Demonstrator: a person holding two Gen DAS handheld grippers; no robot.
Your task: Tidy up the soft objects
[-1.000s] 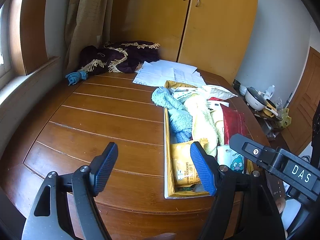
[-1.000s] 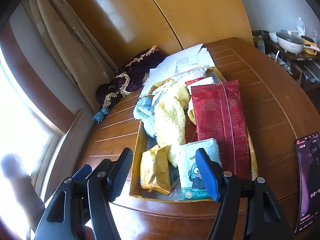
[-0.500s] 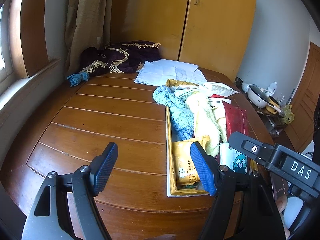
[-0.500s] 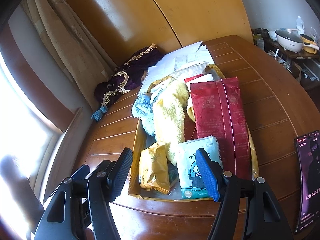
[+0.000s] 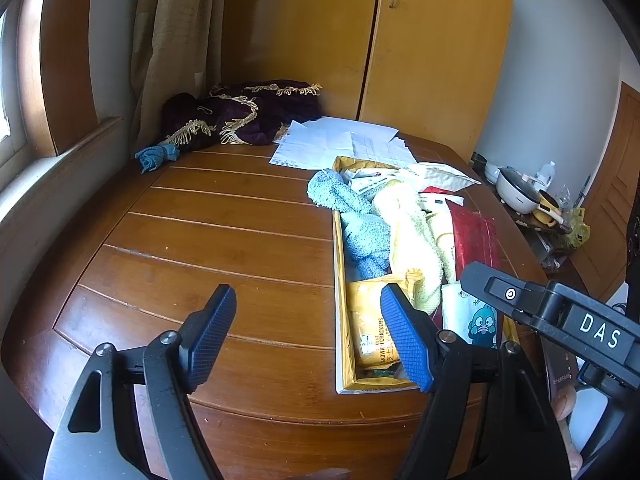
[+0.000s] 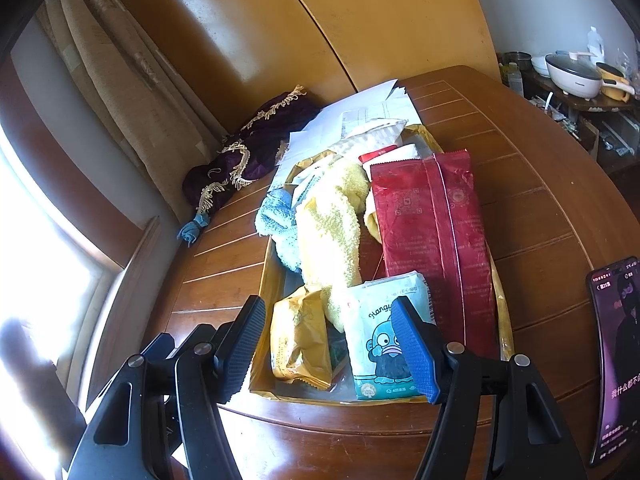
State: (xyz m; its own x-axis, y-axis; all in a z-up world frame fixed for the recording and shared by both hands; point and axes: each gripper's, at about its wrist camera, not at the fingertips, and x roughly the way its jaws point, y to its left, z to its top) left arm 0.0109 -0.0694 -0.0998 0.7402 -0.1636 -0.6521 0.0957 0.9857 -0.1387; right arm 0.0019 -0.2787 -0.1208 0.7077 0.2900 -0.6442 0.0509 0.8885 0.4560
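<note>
Right wrist view, frame centre: my right gripper (image 6: 334,344) spread wide, empty, above tray (image 6: 267,276) holding yellow towel (image 6: 328,232); left gripper (image 5: 306,336) likewise released.

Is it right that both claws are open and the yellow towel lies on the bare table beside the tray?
Not quite. Both claws are open, but the yellow towel lies inside the tray, among the packets, as the right wrist view shows.

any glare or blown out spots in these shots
Right wrist view: the window at left is blown out white, and the cupboard door carries a bright sheen. Left wrist view: evenly lit, only fisheye bending at the table edges.
</note>
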